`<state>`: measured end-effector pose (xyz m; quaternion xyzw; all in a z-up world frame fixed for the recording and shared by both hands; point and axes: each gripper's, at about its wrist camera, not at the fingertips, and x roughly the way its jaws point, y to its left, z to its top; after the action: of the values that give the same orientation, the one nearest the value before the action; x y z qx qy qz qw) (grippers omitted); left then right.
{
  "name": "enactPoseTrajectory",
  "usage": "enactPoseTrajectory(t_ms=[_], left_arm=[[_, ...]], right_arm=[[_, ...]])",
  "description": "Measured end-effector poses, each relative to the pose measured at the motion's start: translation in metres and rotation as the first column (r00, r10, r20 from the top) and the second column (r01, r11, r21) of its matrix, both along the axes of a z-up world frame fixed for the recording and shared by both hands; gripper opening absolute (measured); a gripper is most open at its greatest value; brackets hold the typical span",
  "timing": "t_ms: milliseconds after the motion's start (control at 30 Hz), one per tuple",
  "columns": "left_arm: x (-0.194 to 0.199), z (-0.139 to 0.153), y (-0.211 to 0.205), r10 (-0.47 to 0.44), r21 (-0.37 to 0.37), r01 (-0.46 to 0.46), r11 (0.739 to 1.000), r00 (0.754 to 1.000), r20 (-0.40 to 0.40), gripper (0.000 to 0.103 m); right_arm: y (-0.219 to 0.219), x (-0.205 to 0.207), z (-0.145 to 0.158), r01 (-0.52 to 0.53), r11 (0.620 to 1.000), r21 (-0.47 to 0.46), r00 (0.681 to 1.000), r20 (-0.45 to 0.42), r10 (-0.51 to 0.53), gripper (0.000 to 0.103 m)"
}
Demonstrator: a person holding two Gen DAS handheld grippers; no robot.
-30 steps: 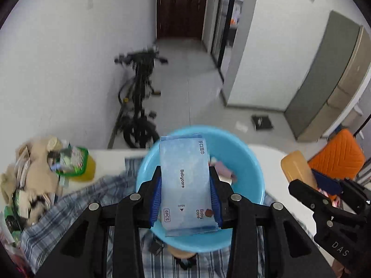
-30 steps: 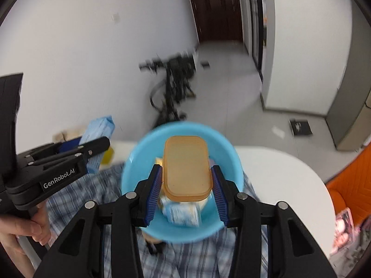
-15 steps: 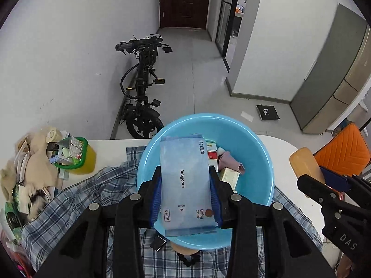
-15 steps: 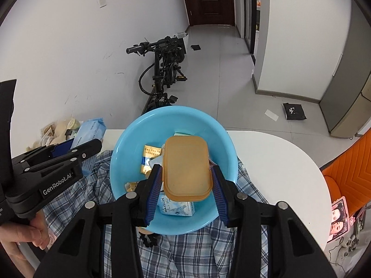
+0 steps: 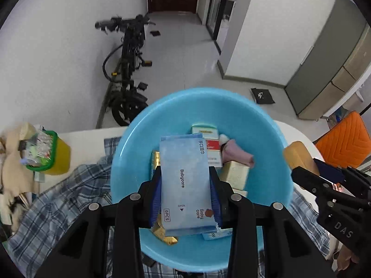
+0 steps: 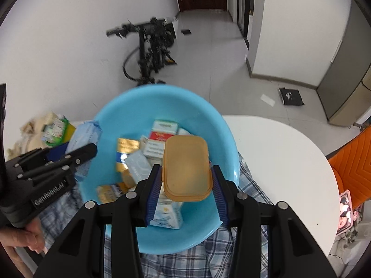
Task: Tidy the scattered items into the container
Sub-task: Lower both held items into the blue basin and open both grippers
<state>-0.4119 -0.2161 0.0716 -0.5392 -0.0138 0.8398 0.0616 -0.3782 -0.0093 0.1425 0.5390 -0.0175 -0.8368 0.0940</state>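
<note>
White desk (image 6: 278, 153) carries our blue basin (image 5: 266, 139) at twelve o'clock, where we hold, jaws clamped flank to flank, a soft, light Babycare wipes pack (image 5: 185, 180) and a stiff tan lidded box (image 6: 186, 166).

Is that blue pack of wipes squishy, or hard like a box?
Probably squishy. The wipes pack is a soft plastic pouch with a crinkled bottom edge, so it should bend. It looks thin, so likely light. The left hand-held gripper squeezes its sides; the shiny film might slide when dropped into the blue basin.
</note>
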Motion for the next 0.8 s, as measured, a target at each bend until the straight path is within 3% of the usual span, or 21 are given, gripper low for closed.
enactPoseTrajectory(t_ms=[133,433,733,767,800], left_arm=[[-0.009,-0.026,-0.003,0.002,-0.011,-0.002,1.000,0.999,0.032,0.038],[-0.017,-0.073,-0.001,-0.020,-0.015,0.021,1.000,0.996,0.082,0.038],[-0.022,-0.087,0.006,-0.023,-0.025,0.025,0.999,0.997,0.079,0.039],[-0.022,-0.085,0.008,-0.026,-0.036,0.029,0.999,0.997,0.067,0.040],[-0.022,-0.082,0.011,-0.029,-0.059,0.031,0.998,0.999,0.042,0.049]], right_arm=[[0.000,-0.012,-0.023,-0.016,0.999,-0.028,0.999,0.033,0.017,0.041],[-0.005,-0.022,-0.083,-0.013,1.000,0.003,0.992,0.129,0.012,0.041],[-0.002,-0.024,-0.078,-0.022,0.999,0.025,0.993,0.118,0.019,0.041],[0.000,-0.024,-0.076,-0.018,1.000,0.016,0.993,0.117,0.016,0.041],[0.001,-0.024,-0.076,-0.015,1.000,0.009,0.993,0.118,0.014,0.041]])
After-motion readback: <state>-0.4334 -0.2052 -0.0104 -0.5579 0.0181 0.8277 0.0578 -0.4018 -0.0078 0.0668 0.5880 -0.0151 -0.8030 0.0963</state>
